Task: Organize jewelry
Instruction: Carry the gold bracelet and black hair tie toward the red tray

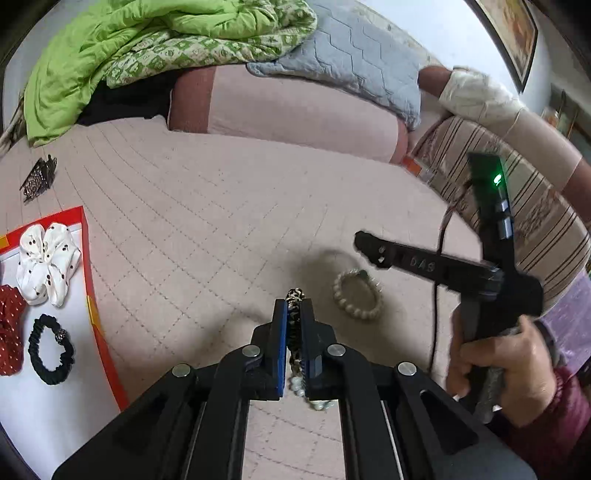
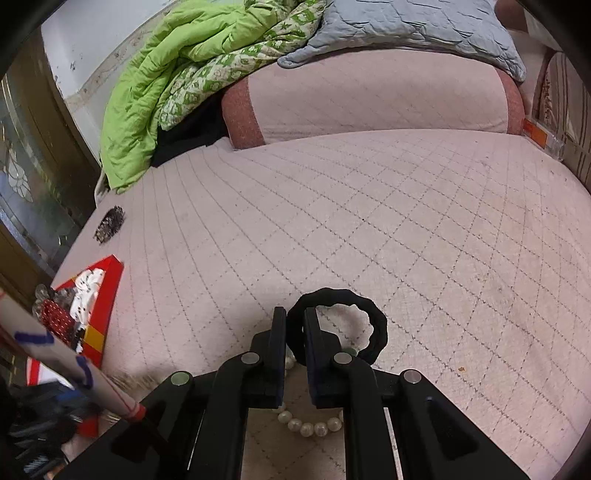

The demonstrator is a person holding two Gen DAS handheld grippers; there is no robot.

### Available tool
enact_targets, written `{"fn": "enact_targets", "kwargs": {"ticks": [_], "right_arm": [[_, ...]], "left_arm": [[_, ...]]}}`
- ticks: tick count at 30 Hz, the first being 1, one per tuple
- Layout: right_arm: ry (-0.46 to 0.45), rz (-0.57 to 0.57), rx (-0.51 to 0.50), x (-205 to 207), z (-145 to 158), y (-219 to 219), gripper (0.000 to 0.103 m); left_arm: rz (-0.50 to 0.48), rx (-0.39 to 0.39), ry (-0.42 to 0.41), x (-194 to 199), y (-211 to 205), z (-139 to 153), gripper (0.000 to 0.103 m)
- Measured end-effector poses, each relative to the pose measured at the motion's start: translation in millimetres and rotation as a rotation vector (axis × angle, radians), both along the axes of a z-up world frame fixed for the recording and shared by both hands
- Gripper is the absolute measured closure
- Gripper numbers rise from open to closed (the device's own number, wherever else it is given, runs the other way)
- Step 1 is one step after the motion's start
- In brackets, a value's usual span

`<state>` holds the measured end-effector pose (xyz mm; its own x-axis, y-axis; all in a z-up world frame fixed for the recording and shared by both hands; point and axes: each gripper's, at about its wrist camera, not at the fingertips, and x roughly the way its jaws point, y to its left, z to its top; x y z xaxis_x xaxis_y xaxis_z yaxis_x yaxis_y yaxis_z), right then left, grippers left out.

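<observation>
My left gripper [image 1: 294, 308] is shut on a leopard-print band with pearl beads [image 1: 294, 300], held above the bed. My right gripper [image 2: 295, 323] is shut on a black hair tie [image 2: 375, 325] that loops out to the right of its fingers. It hovers over a pearl bracelet [image 2: 310, 426] lying on the quilt, also seen in the left wrist view [image 1: 356, 299]. A red-edged white tray [image 1: 55, 406] at the left holds a white spotted scrunchie [image 1: 46, 264], a red scrunchie [image 1: 9, 325] and a black hair tie [image 1: 50, 349].
A dark hair claw [image 1: 38, 179] lies on the pink quilted bed beyond the tray. A green blanket [image 1: 147, 33], a grey quilt [image 1: 354, 55] and a pink bolster [image 1: 288, 110] are piled at the far side. A striped cushion [image 1: 524, 206] lies at the right.
</observation>
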<state>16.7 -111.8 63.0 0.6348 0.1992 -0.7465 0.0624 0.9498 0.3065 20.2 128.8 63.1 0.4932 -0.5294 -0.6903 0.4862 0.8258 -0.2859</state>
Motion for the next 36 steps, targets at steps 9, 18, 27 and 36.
{"fn": "enact_targets", "kwargs": {"ticks": [9, 18, 27, 36], "right_arm": [[-0.033, 0.021, 0.019, -2.1, 6.3, 5.8, 0.093], [-0.154, 0.069, 0.119, -14.6, 27.4, 11.9, 0.093], [-0.275, 0.168, 0.155, -35.5, 50.8, 45.9, 0.093], [-0.322, 0.270, 0.189, -54.6, 60.9, 95.3, 0.093]], "left_arm": [[-0.068, -0.123, -0.152, -19.3, 5.3, 31.1, 0.097], [0.018, -0.119, -0.195, -22.9, 31.7, 40.8, 0.097], [0.155, -0.075, -0.227, -28.7, 71.2, 48.5, 0.097], [0.408, 0.007, -0.257, -44.2, 127.8, 59.3, 0.097]]}}
